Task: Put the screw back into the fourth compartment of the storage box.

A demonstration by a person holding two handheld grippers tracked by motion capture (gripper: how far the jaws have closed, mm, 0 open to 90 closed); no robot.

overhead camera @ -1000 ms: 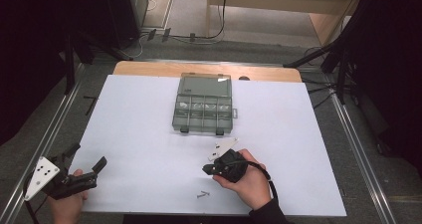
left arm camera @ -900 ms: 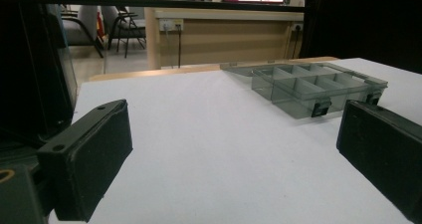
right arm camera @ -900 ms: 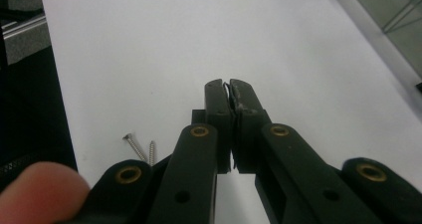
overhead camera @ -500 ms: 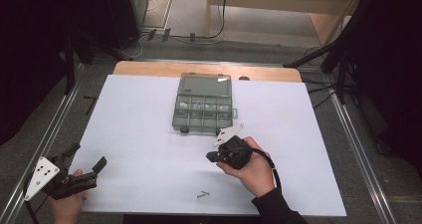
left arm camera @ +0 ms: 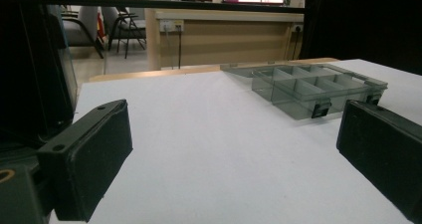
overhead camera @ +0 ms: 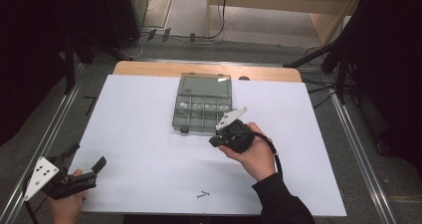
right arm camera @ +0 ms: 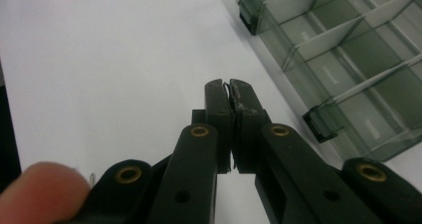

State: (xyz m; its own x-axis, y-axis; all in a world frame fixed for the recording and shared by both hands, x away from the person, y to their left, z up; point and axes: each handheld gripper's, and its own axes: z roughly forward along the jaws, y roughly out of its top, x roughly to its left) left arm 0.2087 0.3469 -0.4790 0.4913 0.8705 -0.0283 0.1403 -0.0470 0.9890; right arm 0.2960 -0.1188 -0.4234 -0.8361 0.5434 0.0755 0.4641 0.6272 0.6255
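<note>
A clear grey compartment box lies open at the table's far middle, lid flat behind it; its cells look empty. My right gripper hovers just off the box's front right corner, tips pointing left. In the right gripper view the jaws are pressed together, with a thin dark piece pinched at the tips; what it is I cannot tell. The box lies to their right. My left gripper rests at the near left corner, open and holding nothing. The left gripper faces the box.
A small metal item lies on the white tabletop near the front edge, behind the right hand. A wooden strip borders the far edge. Metal rails run along both sides of the table.
The right hand has lifted and moved away from the front edge toward the box's front right corner, jaws staying shut. The left gripper has not moved.
</note>
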